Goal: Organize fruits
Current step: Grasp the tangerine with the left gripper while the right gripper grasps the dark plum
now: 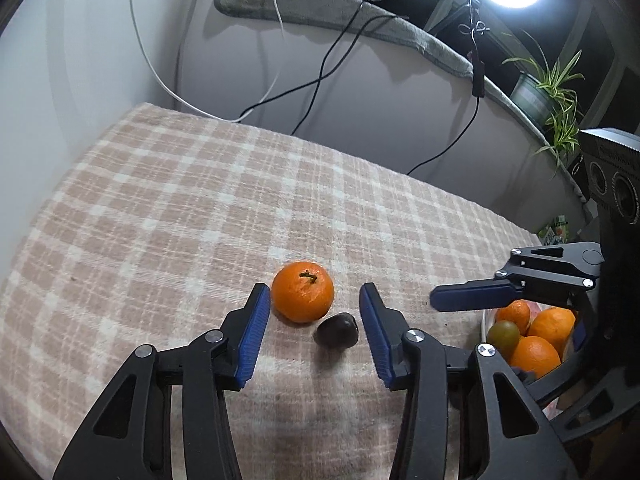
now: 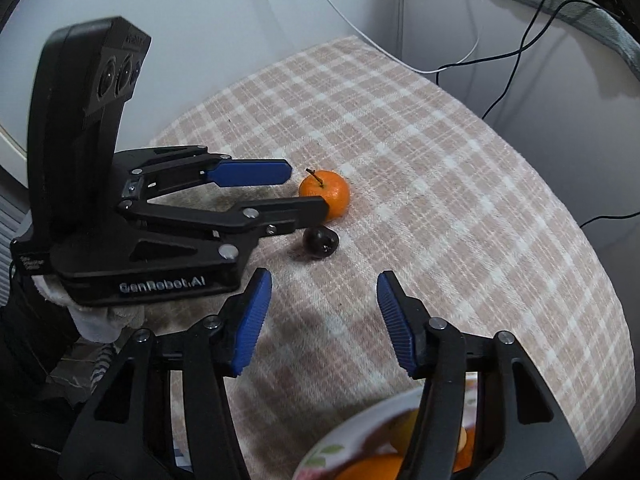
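Left gripper [image 1: 312, 312] spread wide around the mandarin [image 1: 303, 297] with the dark plum [image 1: 337, 330] touching its near right side, right gripper [image 2: 324, 304] released and empty above the plate [image 2: 352, 432]: risk of pinching both fruits, plum squirting off the checked cloth [image 1: 160, 208].

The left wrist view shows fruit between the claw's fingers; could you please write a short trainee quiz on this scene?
1. True or false: the left claw is shut on the orange.
2. Which fruit lies nearer the right claw: A) orange, B) dark fruit?
3. Where is the other fruit gathered?

Key
1. False: its jaws are open, and both fruits lie between them on the cloth.
2. B.
3. In the bowl under the right claw.
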Motion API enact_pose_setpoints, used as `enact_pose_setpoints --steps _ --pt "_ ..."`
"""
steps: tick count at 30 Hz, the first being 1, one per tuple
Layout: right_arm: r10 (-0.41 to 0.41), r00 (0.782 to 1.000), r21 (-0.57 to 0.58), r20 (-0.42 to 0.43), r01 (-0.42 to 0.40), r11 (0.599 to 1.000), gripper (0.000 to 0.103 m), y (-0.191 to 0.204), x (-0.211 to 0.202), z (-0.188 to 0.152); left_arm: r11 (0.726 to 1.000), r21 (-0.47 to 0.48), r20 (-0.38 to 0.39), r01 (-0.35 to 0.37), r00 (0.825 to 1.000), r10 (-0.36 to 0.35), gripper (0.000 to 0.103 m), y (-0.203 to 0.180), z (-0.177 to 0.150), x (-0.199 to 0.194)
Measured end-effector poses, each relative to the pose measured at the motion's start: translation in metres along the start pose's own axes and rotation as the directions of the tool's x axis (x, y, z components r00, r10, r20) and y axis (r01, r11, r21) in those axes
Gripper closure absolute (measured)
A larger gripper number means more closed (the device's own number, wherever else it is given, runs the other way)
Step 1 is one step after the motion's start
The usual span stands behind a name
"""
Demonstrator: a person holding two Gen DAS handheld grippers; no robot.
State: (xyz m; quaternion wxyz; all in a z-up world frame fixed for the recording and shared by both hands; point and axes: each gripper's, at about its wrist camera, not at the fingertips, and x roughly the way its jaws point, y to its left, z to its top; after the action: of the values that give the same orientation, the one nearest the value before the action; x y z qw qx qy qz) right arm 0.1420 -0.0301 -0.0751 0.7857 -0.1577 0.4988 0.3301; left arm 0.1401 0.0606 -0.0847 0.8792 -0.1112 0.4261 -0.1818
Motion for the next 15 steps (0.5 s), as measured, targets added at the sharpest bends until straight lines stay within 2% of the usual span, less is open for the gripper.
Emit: enact_pose_setpoints --steps 4,10,15 --pt "0.001 1.000 -0.007 -0.020 -0.001 1.000 0.051 0.000 0.010 0.005 1.000 0.001 -0.012 -0.001 1.000 0.001 0.061 0.002 0.003 0.006" --pt "-0.018 0.999 -0.035 -0.048 0.017 0.999 0.052 0.002 0.017 0.012 1.000 -0.005 -0.037 -0.009 0.999 0.009 0.064 0.009 0.007 0.014" --pt "-0.030 0.995 -0.064 -0.095 0.024 0.998 0.053 0.004 0.028 0.020 1.000 -0.018 -0.057 0.022 0.998 -0.023 0.067 0.015 0.010 0.018"
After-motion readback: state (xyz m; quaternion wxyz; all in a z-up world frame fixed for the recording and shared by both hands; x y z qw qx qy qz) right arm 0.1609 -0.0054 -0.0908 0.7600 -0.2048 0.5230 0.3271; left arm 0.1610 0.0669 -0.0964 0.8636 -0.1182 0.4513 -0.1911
